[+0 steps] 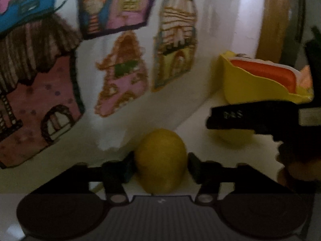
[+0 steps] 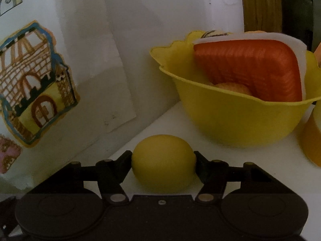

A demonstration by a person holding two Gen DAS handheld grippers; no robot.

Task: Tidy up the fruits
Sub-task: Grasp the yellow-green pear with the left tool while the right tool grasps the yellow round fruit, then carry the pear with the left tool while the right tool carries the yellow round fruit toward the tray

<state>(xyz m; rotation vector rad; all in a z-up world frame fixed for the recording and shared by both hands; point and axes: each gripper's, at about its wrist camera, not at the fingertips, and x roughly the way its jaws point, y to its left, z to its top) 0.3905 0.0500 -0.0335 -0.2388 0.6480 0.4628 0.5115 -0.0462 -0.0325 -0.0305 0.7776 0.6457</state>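
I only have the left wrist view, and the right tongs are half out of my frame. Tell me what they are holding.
Observer: The right tongs are shut on a lemon, low over the white surface.
Operator: Report what lies in the yellow bowl besides the red slice.
Observer: A small orange fruit, tucked against the slice's lower edge.
Operator: Say what stands right of the bowl.
Observer: An orange container, cut off by the frame edge.
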